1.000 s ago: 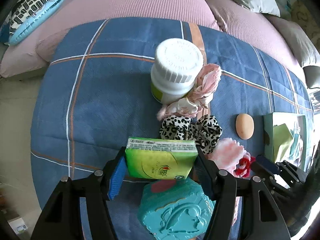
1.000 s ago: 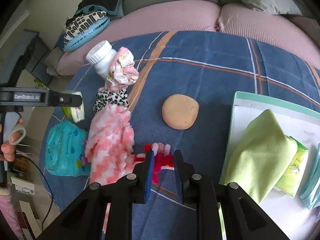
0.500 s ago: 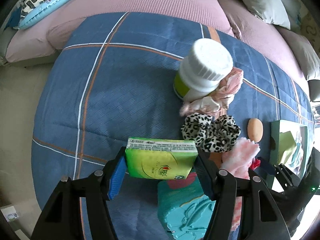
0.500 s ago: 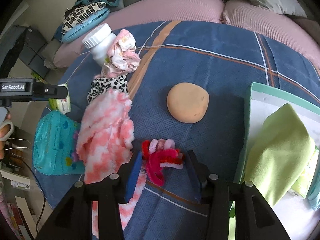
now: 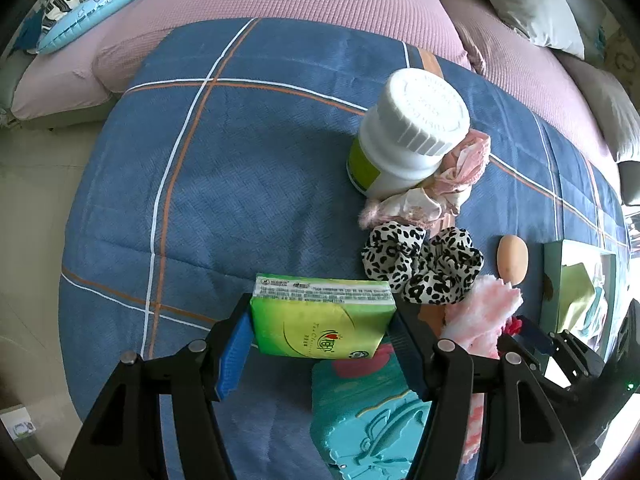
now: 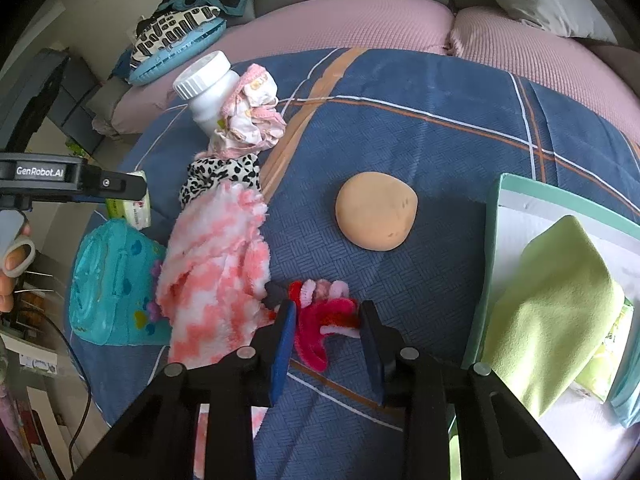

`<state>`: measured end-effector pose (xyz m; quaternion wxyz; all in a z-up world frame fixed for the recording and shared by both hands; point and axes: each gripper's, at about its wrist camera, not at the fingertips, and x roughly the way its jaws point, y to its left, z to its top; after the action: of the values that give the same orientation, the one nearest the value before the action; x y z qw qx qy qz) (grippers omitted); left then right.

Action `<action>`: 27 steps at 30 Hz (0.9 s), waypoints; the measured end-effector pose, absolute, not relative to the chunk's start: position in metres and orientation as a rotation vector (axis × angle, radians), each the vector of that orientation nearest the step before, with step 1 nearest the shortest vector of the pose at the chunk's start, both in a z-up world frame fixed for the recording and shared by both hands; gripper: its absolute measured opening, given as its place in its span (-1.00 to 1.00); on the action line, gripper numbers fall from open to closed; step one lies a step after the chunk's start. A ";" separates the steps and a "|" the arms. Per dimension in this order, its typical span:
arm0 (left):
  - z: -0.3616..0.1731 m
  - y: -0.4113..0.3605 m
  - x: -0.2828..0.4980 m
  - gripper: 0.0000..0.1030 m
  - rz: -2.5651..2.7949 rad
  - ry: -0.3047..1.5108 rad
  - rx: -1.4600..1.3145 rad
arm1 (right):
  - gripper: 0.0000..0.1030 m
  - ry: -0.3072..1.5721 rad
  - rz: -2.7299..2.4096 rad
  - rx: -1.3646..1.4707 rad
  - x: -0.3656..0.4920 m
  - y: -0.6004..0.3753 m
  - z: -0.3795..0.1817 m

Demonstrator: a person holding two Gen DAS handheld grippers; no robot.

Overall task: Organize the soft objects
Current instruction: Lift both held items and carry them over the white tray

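Blue blanket; left claw pinching tissue pack; right claw spread around chenille stems.

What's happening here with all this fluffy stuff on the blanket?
A person is tidying soft things with two handheld grippers. The left gripper is clamped on a green tissue pack, held above the blue blanket. The right gripper has its jaws open around a red and pink fuzzy toy. A tray already holds a green cloth.
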<state>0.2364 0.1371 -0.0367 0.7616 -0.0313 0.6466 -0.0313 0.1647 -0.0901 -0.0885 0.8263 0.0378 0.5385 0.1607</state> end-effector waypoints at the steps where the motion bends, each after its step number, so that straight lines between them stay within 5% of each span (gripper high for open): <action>1: -0.037 0.136 0.236 0.28 -0.068 1.408 -0.068 | -0.34 1.143 0.342 0.082 0.164 -0.091 -0.088; 20: -0.025 0.129 0.233 0.28 -0.085 1.372 -0.084 | -0.34 1.102 0.350 0.156 0.164 -0.107 -0.067; 27: 0.026 0.122 0.225 0.28 -0.124 1.252 -0.117 | -0.34 0.986 0.333 0.178 0.153 -0.126 -0.026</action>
<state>0.2248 0.1217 0.0263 0.8071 -0.0549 0.5850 -0.0577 0.1528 -0.1255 -0.0256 0.8639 0.0849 0.4704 0.1586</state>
